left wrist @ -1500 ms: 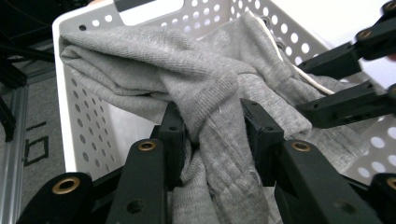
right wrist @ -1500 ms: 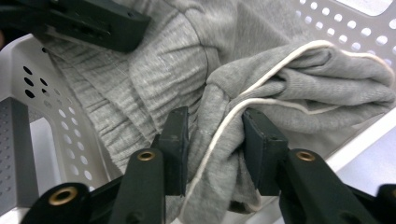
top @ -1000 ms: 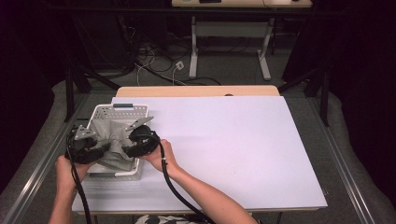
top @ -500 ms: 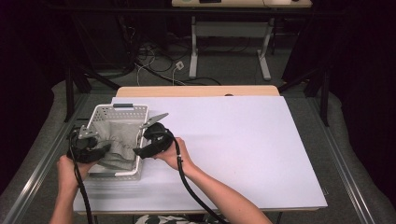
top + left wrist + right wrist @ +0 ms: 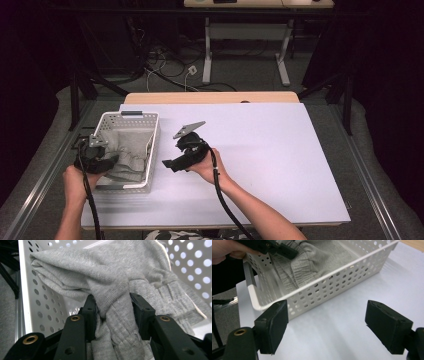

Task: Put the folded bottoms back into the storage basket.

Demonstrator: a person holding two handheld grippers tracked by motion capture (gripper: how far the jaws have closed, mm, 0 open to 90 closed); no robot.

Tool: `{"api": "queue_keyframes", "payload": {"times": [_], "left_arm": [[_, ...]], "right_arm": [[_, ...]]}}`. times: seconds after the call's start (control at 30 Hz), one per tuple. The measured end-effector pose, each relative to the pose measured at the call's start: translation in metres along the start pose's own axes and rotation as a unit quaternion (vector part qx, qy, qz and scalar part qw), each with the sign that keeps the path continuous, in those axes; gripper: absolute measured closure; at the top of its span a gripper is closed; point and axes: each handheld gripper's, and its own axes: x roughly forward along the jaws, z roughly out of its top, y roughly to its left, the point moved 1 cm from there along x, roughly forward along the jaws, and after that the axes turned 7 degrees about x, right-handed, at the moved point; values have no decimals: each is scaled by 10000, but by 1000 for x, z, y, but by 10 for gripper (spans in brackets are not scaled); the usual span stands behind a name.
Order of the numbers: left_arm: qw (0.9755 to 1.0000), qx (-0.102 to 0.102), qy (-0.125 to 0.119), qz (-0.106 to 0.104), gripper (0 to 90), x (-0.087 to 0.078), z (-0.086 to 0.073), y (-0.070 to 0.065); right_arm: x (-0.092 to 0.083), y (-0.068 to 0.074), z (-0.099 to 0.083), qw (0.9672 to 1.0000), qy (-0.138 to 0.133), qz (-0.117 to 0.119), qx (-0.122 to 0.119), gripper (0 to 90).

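Open counter to the right, a crowded basket at the left edge.

The white perforated basket (image 5: 131, 150) sits on the left part of the counter (image 5: 270, 160), its walls hemming in the grey garment (image 5: 125, 152) that fills most of the inside. The left tool (image 5: 97, 159) is down in it, jaws pinched on a fold of the cloth, so little room is left there. The right tool (image 5: 186, 155) hangs just outside the basket's right wall, jaws spread wide over bare surface. From there rightward the white counter lies clear to its far edge.
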Motion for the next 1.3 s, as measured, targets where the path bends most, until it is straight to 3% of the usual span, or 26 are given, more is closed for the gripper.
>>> {"api": "queue_keyframes", "payload": {"times": [0.17, 0.23, 0.3, 0.47, 0.53, 0.8, 1.0, 1.3], "left_arm": [[9999, -121, -37, 52, 523, -1, 0, 2], [9997, -252, -57, 27, 414, -3, 1, 4], [9990, -392, -202, -22, 330, -8, 2, 6], [9979, -443, -465, -114, 224, -21, 7, 4], [9980, -384, -484, -124, 169, -24, 9, 1], [9976, -139, -604, -307, 99, -28, 21, -18], [9969, 168, -586, -506, 58, -27, 31, -36], [9942, 479, -623, -729, 6, -29, 41, -62]], "right_arm": [[-14, -9, -10, 10000, 44, -1, 42, 174], [-21, -14, -15, 10000, 19, 1, 92, 165], [-27, -19, -19, 9999, 49, -12, 136, 156], [-44, -30, -31, 9997, 2, -138, 203, 149], [-51, -34, -36, 9996, -12, -186, 211, 146], [-74, -48, -56, 9991, 4, -329, 269, 128], [-90, -60, -73, 9981, -2, -459, 411, 116], [-109, -60, -85, 9979, -28, -538, 366, 85]]}}
